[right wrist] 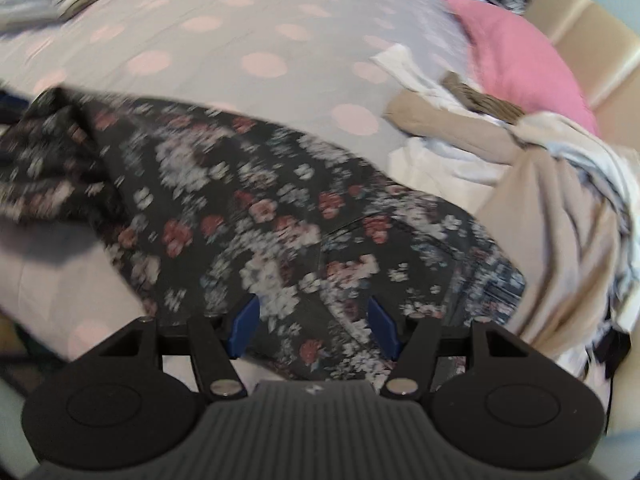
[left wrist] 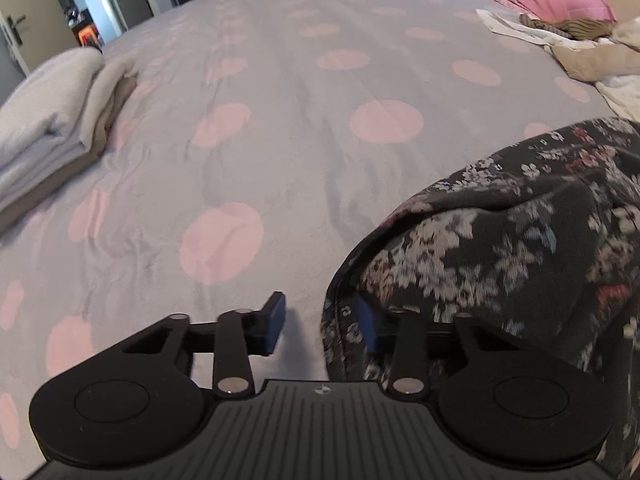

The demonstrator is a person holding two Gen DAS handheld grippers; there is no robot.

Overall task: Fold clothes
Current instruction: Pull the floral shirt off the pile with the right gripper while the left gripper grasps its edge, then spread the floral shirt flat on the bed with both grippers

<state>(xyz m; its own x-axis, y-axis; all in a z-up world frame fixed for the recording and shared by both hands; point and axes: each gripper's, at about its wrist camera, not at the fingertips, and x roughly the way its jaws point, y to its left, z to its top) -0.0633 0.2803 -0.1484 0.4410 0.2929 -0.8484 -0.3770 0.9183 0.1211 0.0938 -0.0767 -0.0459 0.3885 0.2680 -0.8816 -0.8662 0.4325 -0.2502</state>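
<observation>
A dark floral garment point(left wrist: 500, 240) lies on the spotted bedspread point(left wrist: 280, 100). In the left wrist view it fills the lower right, and its edge drapes over my left gripper's right finger. My left gripper point(left wrist: 322, 326) is open, with the garment's hem at the gap between the fingers. In the right wrist view the same garment point(right wrist: 260, 200) spreads across the middle, blurred by motion. My right gripper point(right wrist: 314, 326) is open just above the fabric, which shows between its blue pads point(right wrist: 244, 326).
A stack of folded pale towels point(left wrist: 48, 120) sits at the bed's left edge. A pile of unfolded beige and white clothes point(right wrist: 520, 160) lies at the right, beside a pink pillow point(right wrist: 520, 60). A door and hallway point(left wrist: 24, 32) lie beyond the bed.
</observation>
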